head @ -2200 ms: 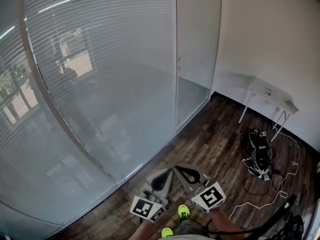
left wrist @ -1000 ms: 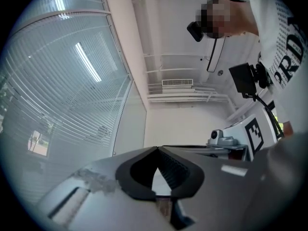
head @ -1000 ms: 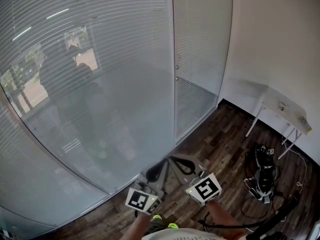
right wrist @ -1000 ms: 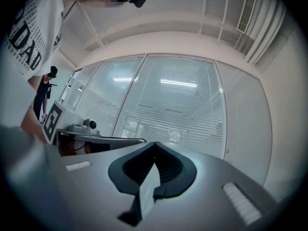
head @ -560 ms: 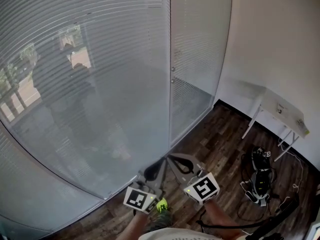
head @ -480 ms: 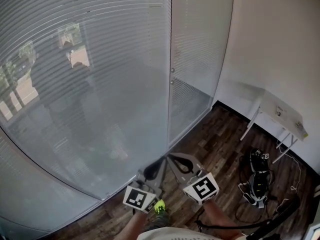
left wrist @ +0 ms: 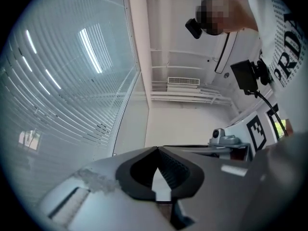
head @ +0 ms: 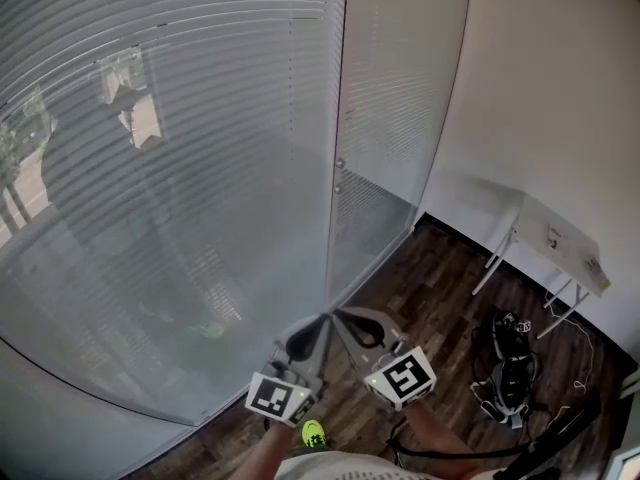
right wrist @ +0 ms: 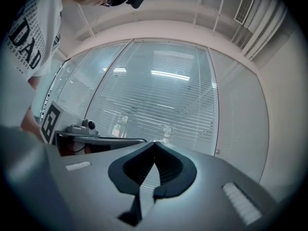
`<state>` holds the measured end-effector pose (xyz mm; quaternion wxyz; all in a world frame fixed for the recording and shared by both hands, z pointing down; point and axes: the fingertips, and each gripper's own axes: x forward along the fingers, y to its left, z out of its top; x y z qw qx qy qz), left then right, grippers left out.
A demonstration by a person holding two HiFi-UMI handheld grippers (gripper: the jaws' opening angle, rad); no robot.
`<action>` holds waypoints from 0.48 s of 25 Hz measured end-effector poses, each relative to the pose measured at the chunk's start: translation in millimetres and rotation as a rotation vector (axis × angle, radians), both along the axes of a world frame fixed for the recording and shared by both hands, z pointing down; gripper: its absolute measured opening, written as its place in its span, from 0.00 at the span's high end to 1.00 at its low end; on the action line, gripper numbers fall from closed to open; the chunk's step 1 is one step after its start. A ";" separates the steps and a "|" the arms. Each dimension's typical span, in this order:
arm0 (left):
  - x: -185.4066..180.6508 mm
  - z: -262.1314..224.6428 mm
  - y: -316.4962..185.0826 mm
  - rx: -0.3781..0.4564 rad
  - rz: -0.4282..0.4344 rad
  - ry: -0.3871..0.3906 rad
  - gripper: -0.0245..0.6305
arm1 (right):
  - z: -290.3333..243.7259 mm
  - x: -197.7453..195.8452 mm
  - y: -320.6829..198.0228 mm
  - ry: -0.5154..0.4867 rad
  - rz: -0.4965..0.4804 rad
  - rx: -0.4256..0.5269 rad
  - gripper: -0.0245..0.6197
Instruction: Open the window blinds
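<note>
Though near the window blinds, left gripper and right gripper both empty, jaws tight together.

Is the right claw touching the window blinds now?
Apart. The right gripper view shows the shut right claw with the window blinds well beyond its tips.
</note>
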<state>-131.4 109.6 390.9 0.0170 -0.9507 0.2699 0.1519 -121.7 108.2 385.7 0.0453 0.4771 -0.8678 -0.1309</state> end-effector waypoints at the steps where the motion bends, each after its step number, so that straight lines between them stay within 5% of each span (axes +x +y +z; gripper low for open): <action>1: 1.1 -0.9 -9.9 -0.003 -0.001 0.001 0.98 | -0.7 1.1 -9.7 -0.003 0.001 0.000 0.95; 12: 13.5 4.4 -84.5 0.009 0.015 -0.019 0.98 | 5.5 13.8 -82.8 -0.020 0.029 0.020 0.95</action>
